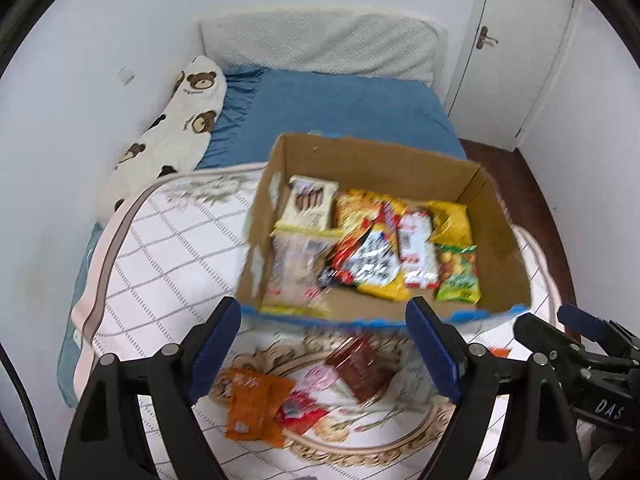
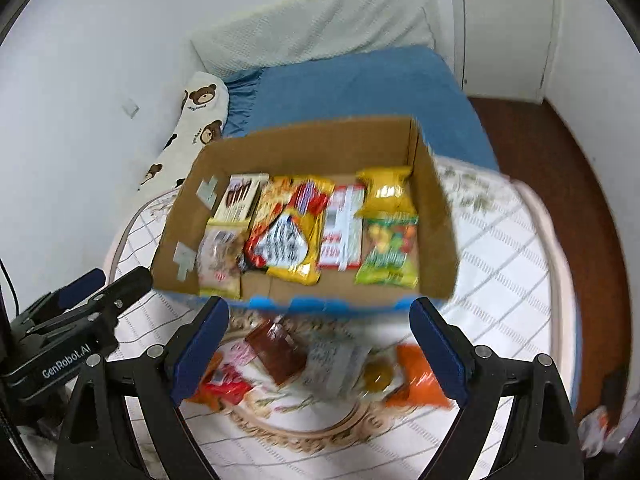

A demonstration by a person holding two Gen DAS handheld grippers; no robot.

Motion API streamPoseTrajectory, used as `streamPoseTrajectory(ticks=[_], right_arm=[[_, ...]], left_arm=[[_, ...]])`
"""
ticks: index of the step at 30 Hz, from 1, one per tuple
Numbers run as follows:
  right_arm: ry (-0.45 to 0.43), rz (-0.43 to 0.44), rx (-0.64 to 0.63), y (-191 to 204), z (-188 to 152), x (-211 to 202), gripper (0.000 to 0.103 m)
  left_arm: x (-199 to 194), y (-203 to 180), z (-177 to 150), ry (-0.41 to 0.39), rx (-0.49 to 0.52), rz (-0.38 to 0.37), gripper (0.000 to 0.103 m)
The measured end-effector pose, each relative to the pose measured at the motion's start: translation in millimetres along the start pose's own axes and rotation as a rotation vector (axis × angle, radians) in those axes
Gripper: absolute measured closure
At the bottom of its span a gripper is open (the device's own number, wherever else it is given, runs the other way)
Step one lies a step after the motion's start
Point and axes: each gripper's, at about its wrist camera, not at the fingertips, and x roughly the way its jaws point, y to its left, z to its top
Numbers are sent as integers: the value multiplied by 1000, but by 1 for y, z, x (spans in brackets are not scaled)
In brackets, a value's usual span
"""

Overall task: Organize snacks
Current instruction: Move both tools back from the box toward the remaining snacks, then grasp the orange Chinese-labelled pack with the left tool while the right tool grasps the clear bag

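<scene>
A cardboard box (image 1: 500,256) (image 2: 304,144) with a blue-taped front edge stands on the bed and holds several snack packs, among them a yellow pack (image 1: 450,222), a green candy bag (image 2: 390,252) and a chocolate-stick box (image 2: 240,196). Loose snacks lie in front of the box: an orange packet (image 1: 256,408), a brown packet (image 1: 360,368) (image 2: 276,352), a red packet (image 2: 224,384) and an orange bag (image 2: 416,380). My left gripper (image 1: 324,346) is open and empty above them. My right gripper (image 2: 318,344) is open and empty too.
The box sits on a white quilted mat (image 1: 168,264) on a bed with a blue sheet (image 1: 340,112). A bear-print pillow (image 1: 180,120) lies along the left wall. A door (image 1: 516,40) and dark wooden floor (image 2: 560,168) are at the right.
</scene>
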Motion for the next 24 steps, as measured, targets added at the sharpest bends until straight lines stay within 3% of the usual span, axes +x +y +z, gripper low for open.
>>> streamPoseTrajectory(ticks=[1, 2, 4, 9, 13, 19, 20, 22, 24], right_arm=[[16, -4, 9, 0, -7, 5, 19], [44, -6, 29, 0, -18, 13, 35], [100, 1, 51, 0, -32, 31, 44], [234, 11, 143, -7, -67, 95, 44], [308, 8, 199, -12, -83, 134, 42], [345, -68, 191, -13, -88, 170, 37], [350, -92, 187, -12, -89, 176, 36], [348, -121, 184, -12, -89, 183, 36], [350, -145, 185, -13, -90, 189, 37]], left_arm=[[3, 6, -6, 17, -1, 7, 19], [8, 13, -13, 42, -2, 14, 19], [24, 32, -32, 108, -16, 17, 19], [77, 74, -77, 321, -59, 4, 19], [117, 78, -101, 431, -55, -18, 19], [165, 67, -124, 505, 14, 9, 21], [167, 66, -126, 492, 14, 15, 25], [170, 66, -129, 482, 21, 27, 47], [170, 68, -131, 476, 11, 15, 47]])
